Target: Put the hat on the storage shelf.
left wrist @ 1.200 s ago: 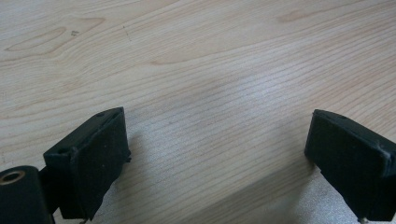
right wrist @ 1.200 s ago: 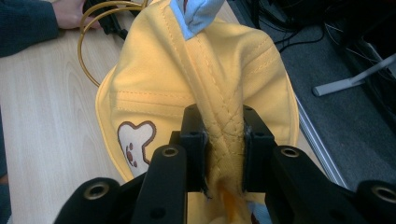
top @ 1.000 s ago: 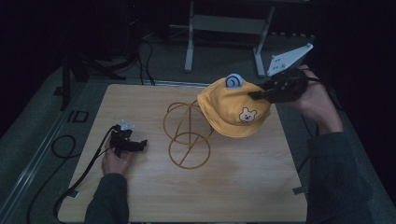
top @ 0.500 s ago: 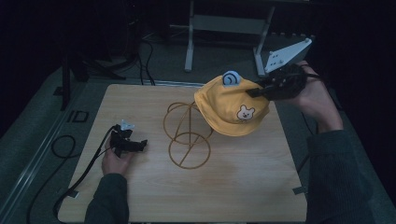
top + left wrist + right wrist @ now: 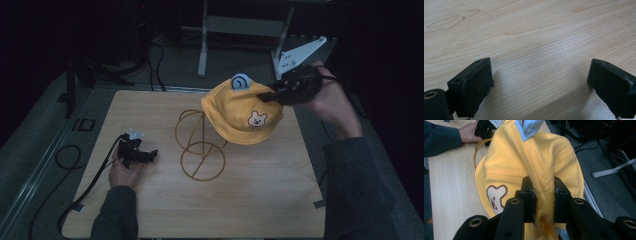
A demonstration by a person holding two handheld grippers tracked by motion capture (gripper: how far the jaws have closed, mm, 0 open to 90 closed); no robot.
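Observation:
A yellow child's hat (image 5: 245, 112) with a bear patch and a blue ear hangs in the air at the right of the table. My right gripper (image 5: 267, 95) is shut on its brim; the pinched yellow fabric (image 5: 541, 192) runs between the two jaws. The hat hangs right beside the top of a gold wire stand (image 5: 200, 145), which stands at the table's middle. My left gripper (image 5: 147, 154) rests low on the wooden table at the left. It is open (image 5: 541, 85), with bare wood between its jaws.
The wooden table (image 5: 250, 200) has free room at the front and right. A white metal frame (image 5: 300, 52) and cables lie on the floor beyond the far edge. A black cable (image 5: 70, 160) trails off the left edge.
The right gripper has carried the hat a little up and left, toward the top of the wire stand. The left gripper has stayed put.

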